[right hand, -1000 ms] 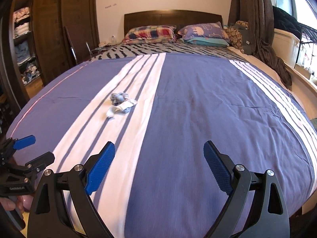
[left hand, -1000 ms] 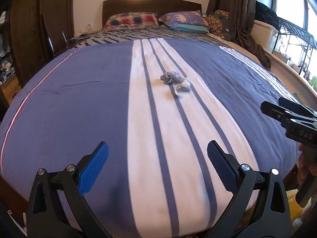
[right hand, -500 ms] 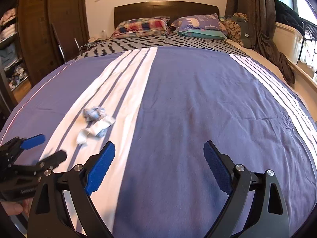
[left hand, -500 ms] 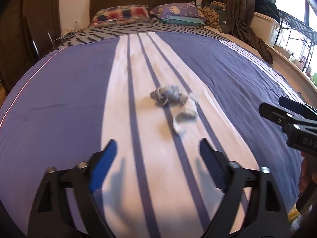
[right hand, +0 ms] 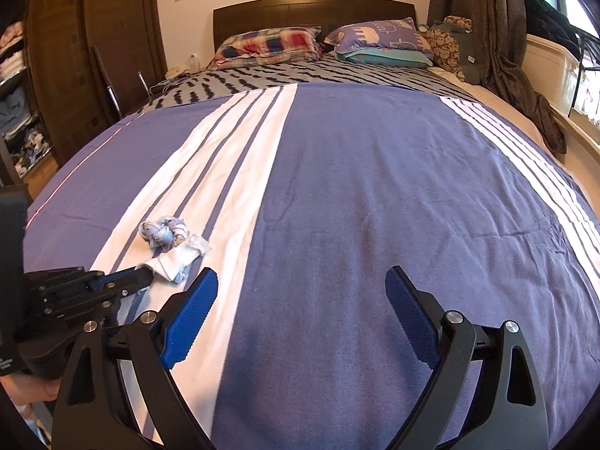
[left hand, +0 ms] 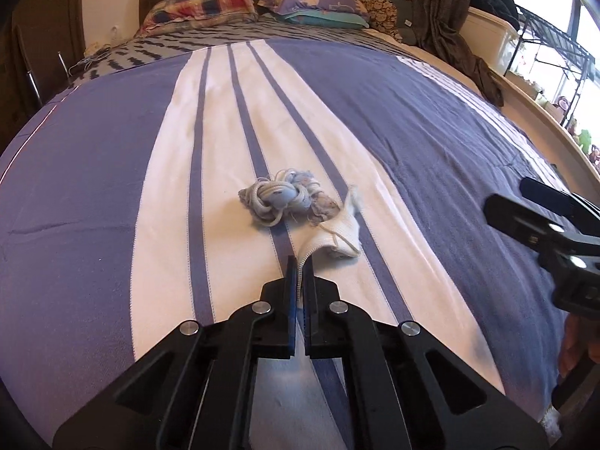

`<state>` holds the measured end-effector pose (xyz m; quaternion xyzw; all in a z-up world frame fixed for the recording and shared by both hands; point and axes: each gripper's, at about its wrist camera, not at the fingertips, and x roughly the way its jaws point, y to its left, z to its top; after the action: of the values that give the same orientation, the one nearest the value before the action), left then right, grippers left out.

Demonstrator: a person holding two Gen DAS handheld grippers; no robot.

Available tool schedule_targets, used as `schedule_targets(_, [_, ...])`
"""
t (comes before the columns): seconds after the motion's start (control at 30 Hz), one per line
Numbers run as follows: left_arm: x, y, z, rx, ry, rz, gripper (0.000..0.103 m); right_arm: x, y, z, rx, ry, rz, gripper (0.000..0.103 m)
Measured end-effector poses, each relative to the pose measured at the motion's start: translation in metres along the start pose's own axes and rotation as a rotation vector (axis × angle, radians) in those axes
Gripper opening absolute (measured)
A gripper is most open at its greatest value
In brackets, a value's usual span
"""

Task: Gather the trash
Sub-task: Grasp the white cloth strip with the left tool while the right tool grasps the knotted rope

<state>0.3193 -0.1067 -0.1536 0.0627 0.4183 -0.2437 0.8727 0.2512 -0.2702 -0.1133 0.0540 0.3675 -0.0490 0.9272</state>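
A tangle of trash lies on the white stripe of the bedspread (left hand: 412, 131): a knotted pale-blue rag (left hand: 277, 197) and, joined to it by threads, a frayed white cloth scrap (left hand: 337, 232). My left gripper (left hand: 299, 262) is shut on the near end of the white scrap, whose ribbed edge shows between the blue pads. In the right wrist view the same rag (right hand: 163, 230) and scrap (right hand: 180, 257) lie at lower left, with the left gripper (right hand: 138, 275) pinching the scrap. My right gripper (right hand: 300, 281) stands open over the plain blue cloth, nothing between its fingers.
Pillows (right hand: 270, 43) and a dark headboard (right hand: 311, 7) are at the far end of the bed. A wooden wardrobe (right hand: 93, 56) stands left. A brown curtain (right hand: 498, 37), a white bin (left hand: 491, 33) and a window ledge run along the right side.
The left gripper moved forward to the trash and its jaws went from wide open to shut on the white scrap's near end. The right gripper came forward a little, still open.
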Motion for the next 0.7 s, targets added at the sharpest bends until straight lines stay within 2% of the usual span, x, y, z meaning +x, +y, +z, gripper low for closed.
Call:
schedule_targets(0.17, [-0.034, 0.012, -0.005, -0.006, -0.060, 0.032, 0.000, 0.006, 0.018, 0.005, -0.025, 0.007, 0.019, 0.091])
schedule_targets(0.33, [-0.064, 0.037, -0.007, -0.029, -0.108, 0.121, 0.000, 0.020, 0.044, 0.010, -0.053, 0.028, 0.061, 0.089])
schedule_targets(0.47, [-0.071, 0.059, -0.008, -0.052, -0.111, 0.152, 0.000, 0.038, 0.064, 0.011, -0.080, 0.063, 0.091, 0.070])
schedule_targets(0.53, [-0.070, 0.068, -0.009, -0.056, -0.109, 0.159, 0.000, 0.049, 0.073, 0.012, -0.083, 0.090, 0.104, 0.054])
schedule_targets(0.7, [-0.063, 0.080, -0.008, -0.069, -0.101, 0.156, 0.000, 0.068, 0.087, 0.014, -0.095, 0.136, 0.135, 0.041])
